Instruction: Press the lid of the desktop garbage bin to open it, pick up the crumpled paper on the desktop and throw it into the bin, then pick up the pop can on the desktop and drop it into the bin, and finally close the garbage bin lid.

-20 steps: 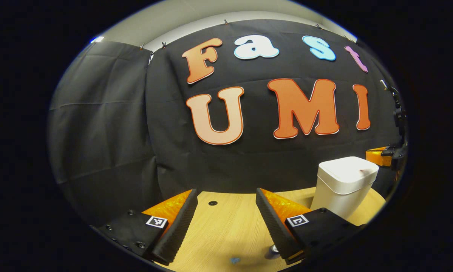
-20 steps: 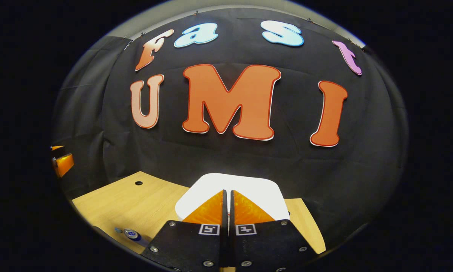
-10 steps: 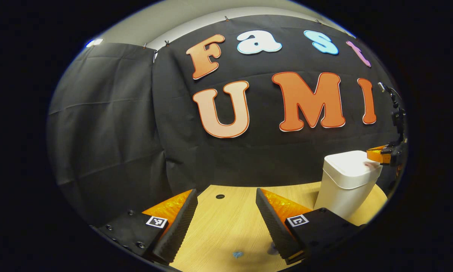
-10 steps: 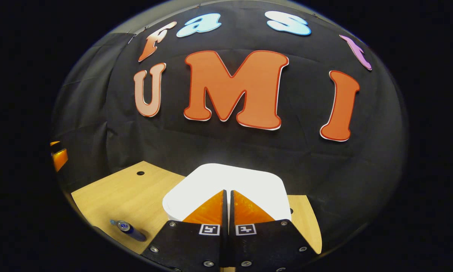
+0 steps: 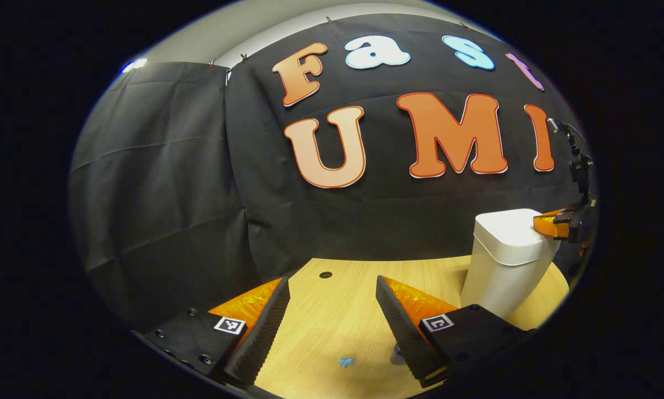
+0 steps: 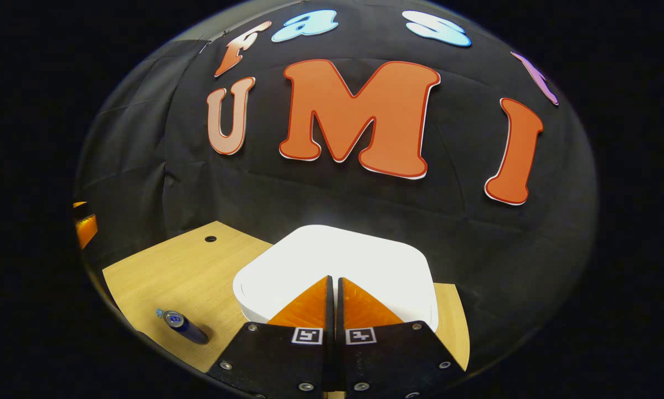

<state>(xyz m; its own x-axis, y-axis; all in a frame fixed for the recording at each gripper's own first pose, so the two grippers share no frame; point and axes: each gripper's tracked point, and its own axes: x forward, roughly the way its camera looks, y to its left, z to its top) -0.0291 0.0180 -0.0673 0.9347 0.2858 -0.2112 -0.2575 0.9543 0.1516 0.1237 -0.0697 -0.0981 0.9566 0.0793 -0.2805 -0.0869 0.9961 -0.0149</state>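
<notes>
Right tool (image 6: pixel 333 280) closed over upright bin lid (image 6: pixel 332 260)

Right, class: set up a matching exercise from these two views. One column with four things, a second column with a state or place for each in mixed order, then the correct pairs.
Things:
1. Left gripper
2. Right gripper
3. Bin lid
4. Can

States or places:
A. On the table, left of the bin
B. Fingers together, tips over the lid
C. Down, bin not yet open
D. Fingers wide apart above the table

Pairs: 1-D, 2-B, 3-C, 4-A
</notes>
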